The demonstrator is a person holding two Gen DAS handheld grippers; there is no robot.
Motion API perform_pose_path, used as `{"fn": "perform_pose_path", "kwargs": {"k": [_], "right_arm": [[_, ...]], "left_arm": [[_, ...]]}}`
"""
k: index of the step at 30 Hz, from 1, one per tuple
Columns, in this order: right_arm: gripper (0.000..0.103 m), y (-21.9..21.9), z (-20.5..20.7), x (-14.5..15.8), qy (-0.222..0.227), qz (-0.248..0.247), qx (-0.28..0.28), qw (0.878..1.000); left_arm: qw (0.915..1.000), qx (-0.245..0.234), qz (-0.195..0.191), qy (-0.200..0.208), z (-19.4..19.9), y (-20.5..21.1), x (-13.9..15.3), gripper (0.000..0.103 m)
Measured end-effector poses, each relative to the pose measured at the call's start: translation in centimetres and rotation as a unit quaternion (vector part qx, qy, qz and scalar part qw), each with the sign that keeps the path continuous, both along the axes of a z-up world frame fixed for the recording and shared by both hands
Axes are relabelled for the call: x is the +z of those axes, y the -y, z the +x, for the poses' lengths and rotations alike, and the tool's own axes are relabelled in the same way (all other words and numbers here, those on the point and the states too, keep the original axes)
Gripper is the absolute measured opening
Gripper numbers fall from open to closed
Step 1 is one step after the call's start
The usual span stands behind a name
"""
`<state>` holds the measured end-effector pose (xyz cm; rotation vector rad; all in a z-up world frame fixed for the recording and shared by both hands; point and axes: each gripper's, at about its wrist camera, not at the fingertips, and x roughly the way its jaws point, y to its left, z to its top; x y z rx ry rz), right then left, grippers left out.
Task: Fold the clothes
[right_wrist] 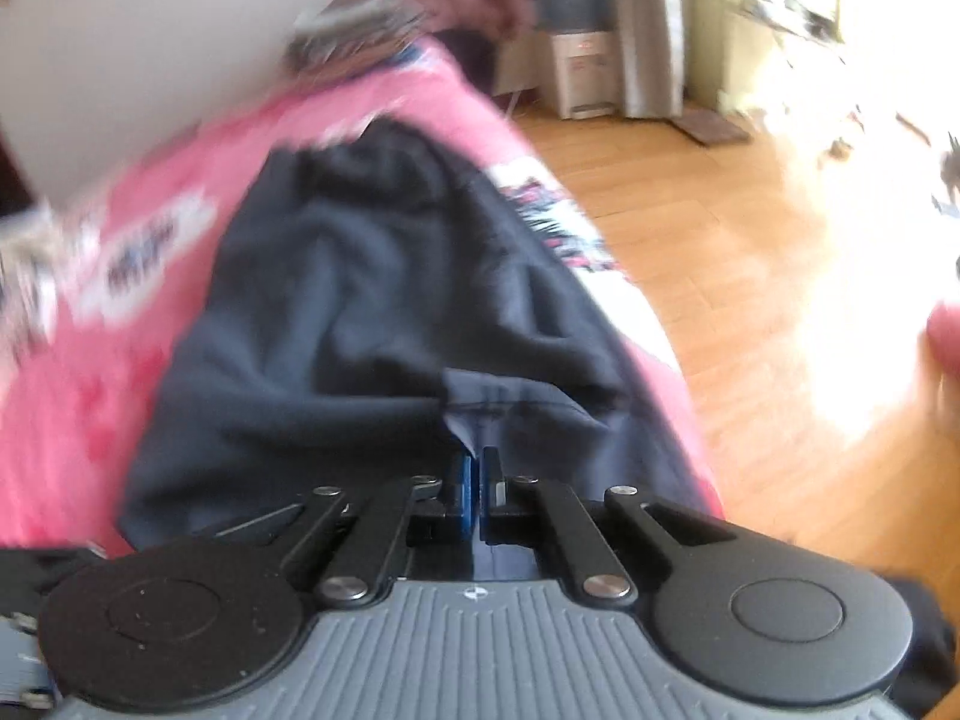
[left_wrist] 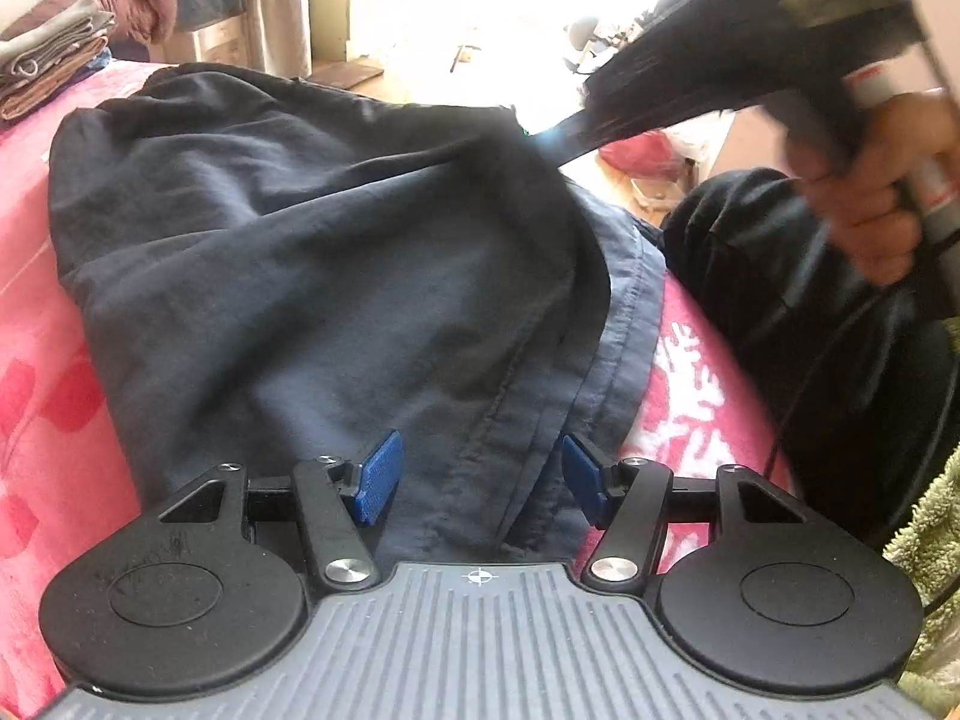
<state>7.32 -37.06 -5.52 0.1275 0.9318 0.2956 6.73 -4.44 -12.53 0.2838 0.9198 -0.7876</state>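
A bed with a pink blanket fills most of both views, and a wooden floor runs along its side at 3 o'clock in the right wrist view. Spread over the blanket lies a dark navy garment (rumpled, with a stitched hem running toward 6 o'clock), lying at the middle of both views. At 10 o'clock in the left wrist view sits a stack of folded clothes on the bed's far end. At 2 o'clock there, a hand grips the handle of the right claw, blurred, whose tip meets a raised edge of the garment. The left claw is released: its blue pads stand apart with the garment's hem lying between them, not pressed. In its own view the right claw is clenched on a fold of the garment's edge.
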Motion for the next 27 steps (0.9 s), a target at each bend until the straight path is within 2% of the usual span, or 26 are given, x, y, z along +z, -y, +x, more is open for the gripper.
{"fn": "perform_pose_path", "kwargs": {"k": [4,7,11,15,17,20,24,27], "right_arm": [[0.001,4.8,-1.3,-0.6,-0.054,0.059,-0.056,0.995],[0.004,7.8,-1.8,-2.6,-0.118,0.102,-0.098,0.983],[0.008,9.7,-2.1,-3.2,-0.133,0.126,-0.116,0.976],[0.019,10.5,-1.2,-2.3,-0.113,0.111,-0.103,0.982],[0.021,9.9,0.2,-2.3,-0.110,0.096,-0.073,0.987],[0.032,8.8,2.1,-2.6,-0.108,0.066,-0.023,0.992],[0.033,7.0,3.6,-3.4,-0.101,-0.002,0.043,0.994],[0.033,6.5,4.1,-3.8,-0.103,-0.019,0.061,0.993]], "left_arm": [[0.9999,-0.008,0.008,0.000,-0.1,0.6,-0.1,0.060],[0.9998,-0.012,0.017,0.002,-0.2,0.9,-0.1,0.060],[0.9995,-0.016,0.028,0.005,-0.4,1.2,-0.1,0.061],[0.9993,-0.016,0.034,0.009,-0.4,1.3,-0.1,0.061],[0.9992,-0.016,0.035,0.010,-0.4,1.4,-0.2,0.061],[0.9989,-0.020,0.040,0.014,-0.5,1.3,-0.3,0.061],[0.9986,-0.023,0.044,0.015,-0.6,1.2,-0.3,0.061],[0.9987,-0.022,0.043,0.013,-0.6,1.1,-0.4,0.061]]}}
